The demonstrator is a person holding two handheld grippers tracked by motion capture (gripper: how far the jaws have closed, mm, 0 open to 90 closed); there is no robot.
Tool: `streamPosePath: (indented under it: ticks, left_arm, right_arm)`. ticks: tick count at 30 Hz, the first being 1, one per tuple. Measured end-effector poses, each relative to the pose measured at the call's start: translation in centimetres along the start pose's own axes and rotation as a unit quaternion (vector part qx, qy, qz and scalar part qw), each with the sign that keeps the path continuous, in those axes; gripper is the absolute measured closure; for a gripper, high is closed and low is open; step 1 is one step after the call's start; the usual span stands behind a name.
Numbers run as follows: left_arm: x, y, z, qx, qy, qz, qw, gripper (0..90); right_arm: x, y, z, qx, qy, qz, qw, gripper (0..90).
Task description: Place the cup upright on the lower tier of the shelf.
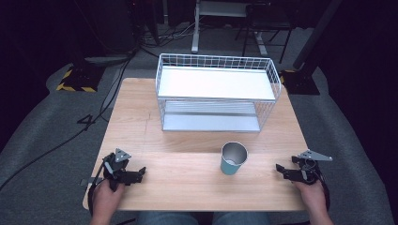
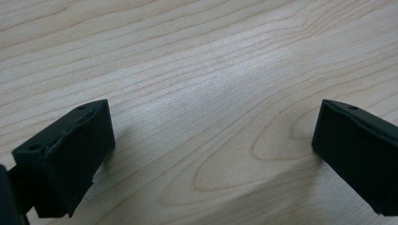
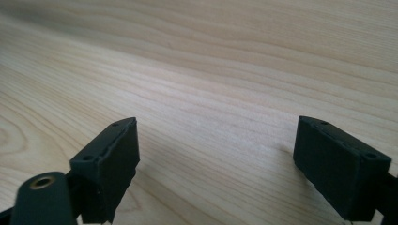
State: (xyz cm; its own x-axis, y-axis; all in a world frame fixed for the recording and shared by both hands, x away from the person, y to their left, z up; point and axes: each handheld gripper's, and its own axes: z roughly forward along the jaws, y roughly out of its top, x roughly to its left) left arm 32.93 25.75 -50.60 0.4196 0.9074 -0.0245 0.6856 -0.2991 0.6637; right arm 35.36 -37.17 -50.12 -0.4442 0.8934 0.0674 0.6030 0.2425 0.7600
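From above, your cup (image 1: 233,158) stands upright on the table (image 1: 187,187), between your left gripper (image 1: 139,173) and right gripper (image 1: 279,168), in front of the wire rack (image 1: 216,91). It looks light, thin-walled and smooth, so pinch its wall gently below the rim.

In the left gripper view, jaws spread, empty.

In the right gripper view, likewise apart over bare wood.
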Motion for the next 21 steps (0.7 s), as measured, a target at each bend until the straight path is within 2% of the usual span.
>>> streamPosePath:
  ticks: [4,8,10,11,14,17,20,21]
  left_arm:
    - [0.0,0.0,0.0,0.000,-0.001,0.002,1.0000,0.0]
    - [-0.1,0.1,0.1,-0.002,0.000,-0.001,1.0000,0.0]
    - [0.0,0.1,0.1,-0.002,-0.001,0.001,1.0000,0.0]
    - [0.0,0.1,0.1,-0.002,-0.001,0.001,1.0000,0.0]
    - [0.0,0.1,0.1,-0.001,-0.001,0.001,1.0000,0.0]
    - [0.0,0.1,0.1,-0.001,-0.002,0.001,1.0000,0.0]
    - [-0.1,0.2,0.2,0.000,-0.001,0.002,1.0000,0.0]
    - [-0.1,0.2,0.2,0.000,-0.001,0.002,1.0000,0.0]
  right_arm:
    - [0.3,0.3,-0.7,-0.023,0.016,-0.001,0.9996,11.7]
    - [0.9,0.5,-1.3,-0.041,0.030,-0.017,0.9986,10.2]
    - [1.0,0.6,-1.4,-0.044,0.034,-0.017,0.9983,9.0]
    - [1.3,0.6,-1.5,-0.048,0.038,-0.016,0.9980,8.6]
    - [2.4,0.8,-1.8,-0.064,0.053,-0.035,0.9959,7.0]
    - [3.1,0.9,-1.8,-0.068,0.057,-0.041,0.9952,4.9]
    - [4.5,1.1,-2.0,-0.070,0.066,-0.057,0.9937,4.9]
    - [4.5,1.1,-2.0,-0.070,0.066,-0.057,0.9937,4.9]
